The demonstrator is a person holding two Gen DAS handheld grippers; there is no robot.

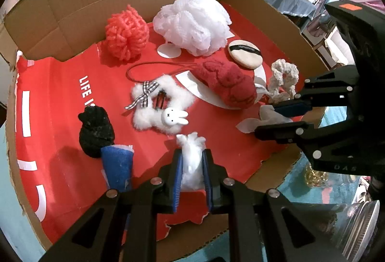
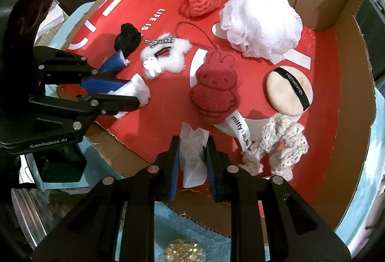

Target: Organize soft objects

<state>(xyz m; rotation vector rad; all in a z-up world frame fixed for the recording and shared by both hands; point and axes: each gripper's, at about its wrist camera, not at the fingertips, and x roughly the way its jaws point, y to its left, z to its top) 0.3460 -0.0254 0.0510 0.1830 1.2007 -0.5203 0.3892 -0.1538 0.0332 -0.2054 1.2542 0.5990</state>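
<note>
Here, left gripper (image 1: 191,161) clenched on a white cotton tuft (image 1: 191,153), long axis running forward along the fingers, over the near edge of the red sheet (image 1: 60,98). Right gripper (image 2: 191,161) likewise clamped on a white mesh wipe (image 2: 192,156), lying lengthwise between the pads. Ahead of both, inside the cardboard tray (image 2: 346,117), nearest the left: fluffy white bunny clip (image 1: 163,105); nearest the right: cream crochet scrunchie (image 2: 276,141).

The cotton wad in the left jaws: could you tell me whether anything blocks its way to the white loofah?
Yes: the fluffy white bunny clip lies directly between the cotton wad and the white loofah.
</note>
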